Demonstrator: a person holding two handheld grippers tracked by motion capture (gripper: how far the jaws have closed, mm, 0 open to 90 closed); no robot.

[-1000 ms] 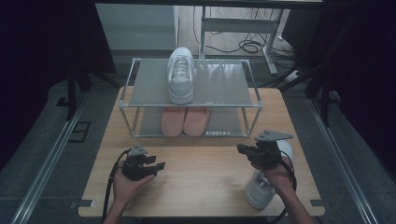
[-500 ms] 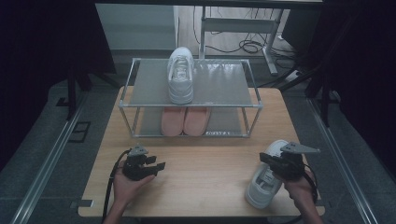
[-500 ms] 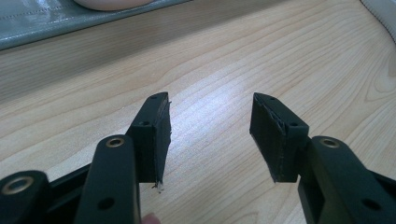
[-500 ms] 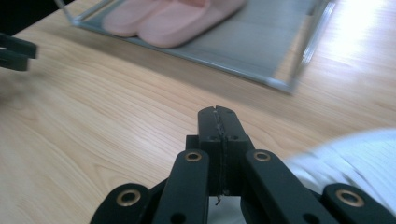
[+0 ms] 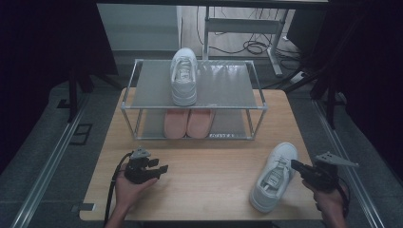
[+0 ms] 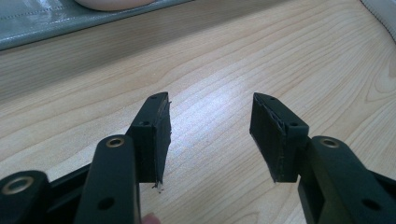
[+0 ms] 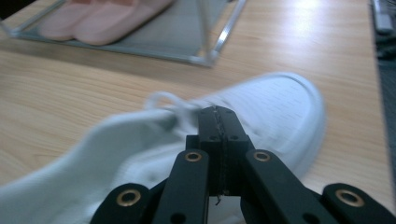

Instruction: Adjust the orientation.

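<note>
A white sneaker [image 5: 274,176] lies on the wooden table [image 5: 214,166] at the front right, toe pointing away from me. My right gripper [image 5: 298,167] sits just right of it with its jaws pressed together and nothing between them; in the right gripper view the gripper [image 7: 217,116] points at the blurred sneaker [image 7: 271,102] just beyond it. My left gripper [image 5: 160,169] rests low at the front left, open; in the left gripper view the gripper [image 6: 210,135] holds only bare wood between its jaws. A matching white sneaker [image 5: 184,76] stands on the rack's top shelf.
A two-tier metal rack [image 5: 228,85] stands at the back of the table, with a pair of pink slippers [image 5: 187,122] on its lower shelf. The rack's corner post [image 7: 219,42] is a short way beyond the sneaker. Dark floor and cables surround the table.
My right gripper has moved right and back toward me, from over the sneaker to beside it. The sneaker now shows in full. The left gripper has stayed put.
</note>
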